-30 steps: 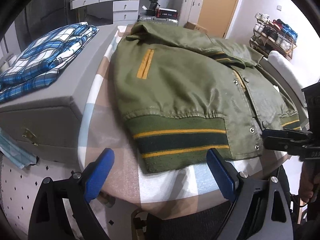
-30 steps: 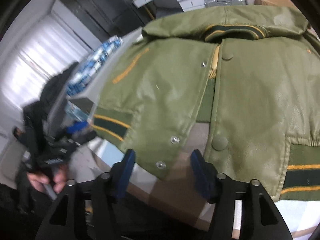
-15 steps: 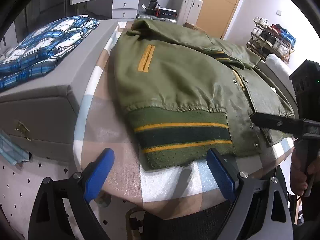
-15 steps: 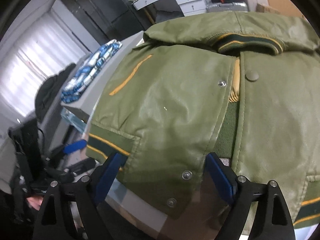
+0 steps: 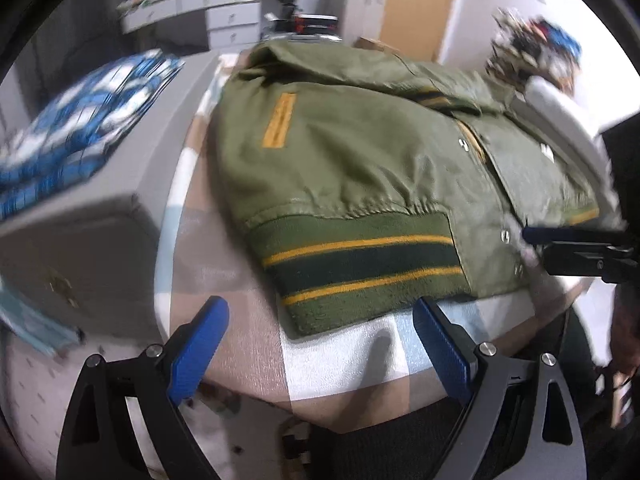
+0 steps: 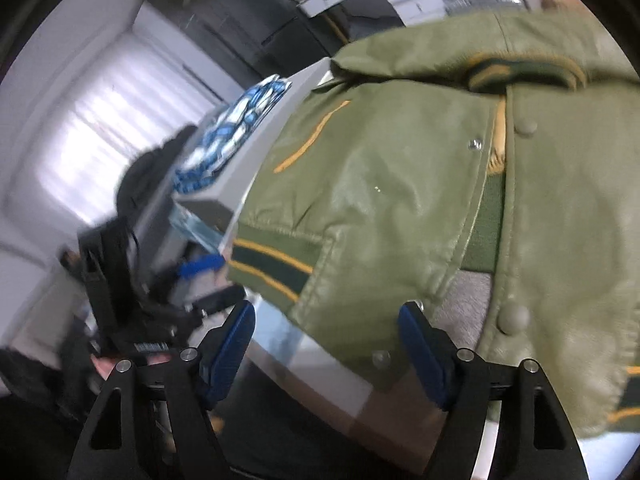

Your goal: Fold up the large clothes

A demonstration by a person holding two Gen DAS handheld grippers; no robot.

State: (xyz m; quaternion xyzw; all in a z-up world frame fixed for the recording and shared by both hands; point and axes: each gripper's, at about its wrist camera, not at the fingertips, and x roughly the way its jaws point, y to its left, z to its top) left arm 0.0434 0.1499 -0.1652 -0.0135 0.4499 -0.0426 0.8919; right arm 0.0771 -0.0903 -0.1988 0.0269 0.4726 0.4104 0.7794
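An olive green bomber jacket [image 5: 360, 160] with yellow-striped dark green ribbed hem [image 5: 360, 268] lies front up on a checked table [image 5: 340, 360], its snap front partly open. It also shows in the right wrist view [image 6: 400, 200]. My left gripper [image 5: 320, 336] is open and empty, just short of the hem's near left corner. My right gripper [image 6: 328, 344] is open and empty, its jaws standing on either side of the front flap's lower corner [image 6: 360, 340]. The right gripper also shows in the left wrist view [image 5: 576, 248] at the jacket's right front edge.
A grey box [image 5: 80, 248] stands left of the jacket with a folded blue plaid cloth [image 5: 80, 120] on top. White drawers [image 5: 224, 20] and a shoe rack [image 5: 536, 48] stand at the back. The table edge is near both grippers.
Both views are motion blurred. My left gripper has shifted slightly closer to the hem. My right gripper has moved in around the flap's lower corner and stays open.
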